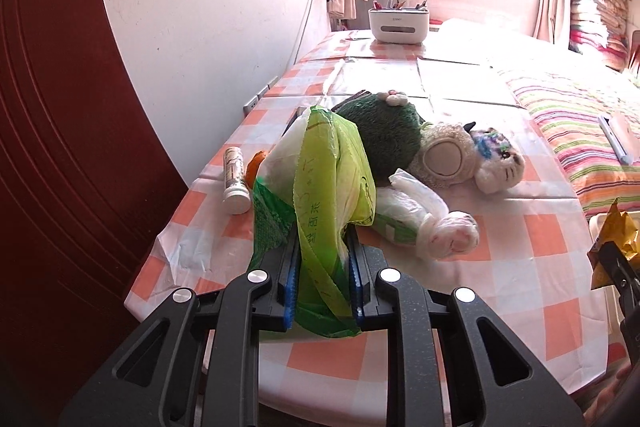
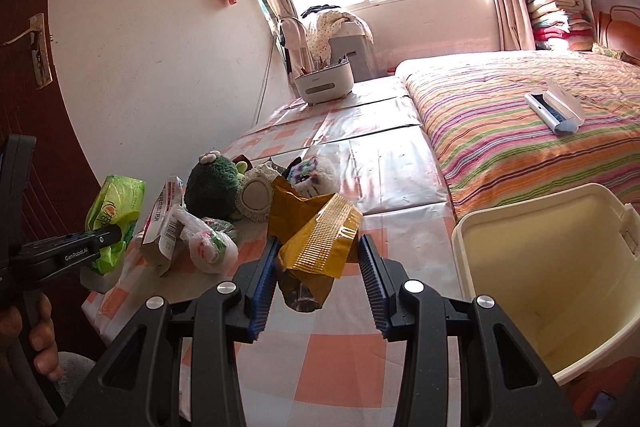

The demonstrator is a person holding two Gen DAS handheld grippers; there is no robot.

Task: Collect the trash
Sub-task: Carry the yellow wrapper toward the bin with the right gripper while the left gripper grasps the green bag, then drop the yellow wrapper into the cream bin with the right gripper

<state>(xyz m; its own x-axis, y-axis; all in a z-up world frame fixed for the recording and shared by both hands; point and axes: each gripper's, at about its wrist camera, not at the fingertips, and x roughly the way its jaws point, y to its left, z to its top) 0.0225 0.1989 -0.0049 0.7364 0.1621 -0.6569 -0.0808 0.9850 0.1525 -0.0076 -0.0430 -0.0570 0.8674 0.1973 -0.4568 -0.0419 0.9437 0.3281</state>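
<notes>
The left gripper (image 1: 323,259) is clamped on a green plastic bag (image 1: 328,179) above the checked tablecloth (image 1: 520,267), while the right gripper (image 2: 318,267) grips a gold foil wrapper (image 2: 320,239) just left of the cream bin (image 2: 560,267), with a knotted white bag (image 2: 210,247) lying by the plush toys (image 2: 212,187).

The right gripper (image 2: 316,259) pinches a crumpled gold wrapper (image 2: 320,239) above the checked bench (image 2: 340,355), a cream bin (image 2: 560,267) stands at the bench's right edge, and near its left edge the left gripper (image 2: 110,241) clamps a green bag (image 2: 116,203).
</notes>
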